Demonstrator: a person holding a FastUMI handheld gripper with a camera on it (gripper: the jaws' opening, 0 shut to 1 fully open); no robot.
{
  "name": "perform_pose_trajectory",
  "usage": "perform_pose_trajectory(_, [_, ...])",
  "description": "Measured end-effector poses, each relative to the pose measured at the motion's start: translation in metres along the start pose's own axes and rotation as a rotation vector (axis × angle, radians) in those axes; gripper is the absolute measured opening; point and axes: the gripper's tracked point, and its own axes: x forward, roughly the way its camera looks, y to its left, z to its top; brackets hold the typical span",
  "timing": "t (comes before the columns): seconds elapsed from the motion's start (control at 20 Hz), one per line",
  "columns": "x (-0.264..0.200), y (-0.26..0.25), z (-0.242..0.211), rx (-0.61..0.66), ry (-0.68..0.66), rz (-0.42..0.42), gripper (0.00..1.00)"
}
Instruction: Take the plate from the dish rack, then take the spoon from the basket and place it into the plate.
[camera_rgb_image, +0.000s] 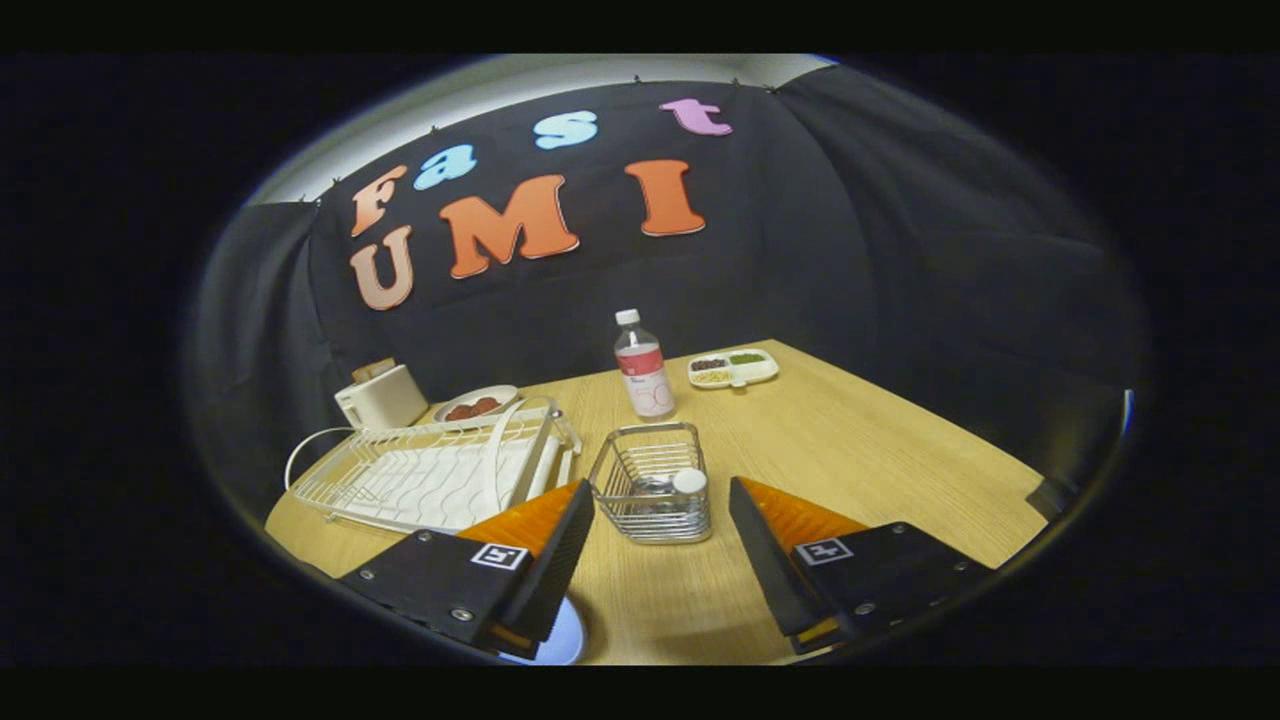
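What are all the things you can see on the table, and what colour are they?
Table: one, light wood, under everything.
Dish rack: one, white wire, left of the basket, beyond the left finger.
Basket: one, silver wire, just ahead of the fingers, something white-topped inside; spoon hard to make out.
Bottle: one, clear with white cap and red label, upright behind the basket.
Snack tray: one, white, divided, with dark, green and yellowish fillings, right of the bottle.
Small dish: one, white with red food, behind the rack.
Toaster: one, cream, far left by the cloth wall.
Plate: one, pale bluish-white edge, under the left finger.
Gripper: one, black with orange fingers, open, holding nothing.
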Motion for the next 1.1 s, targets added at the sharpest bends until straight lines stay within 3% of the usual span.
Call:
perform_pose_trajectory(0.1, [0.004, -0.003, 0.001, -0.029, -0.032, -0.024, 0.72])
perform_pose_trajectory(0.35, [0.008, -0.003, 0.000, -0.109, -0.055, -0.066, 0.35])
perform_pose_trajectory(0.45, [0.007, 0.010, 0.000, -0.087, -0.053, -0.021, 0.19])
perform_pose_trajectory(0.55, [0.005, 0.014, 0.004, -0.067, -0.056, -0.016, 0.12])
perform_pose_trajectory(1.1, [-0.056, 0.030, 0.067, -0.040, -0.148, 0.064, 0.11])
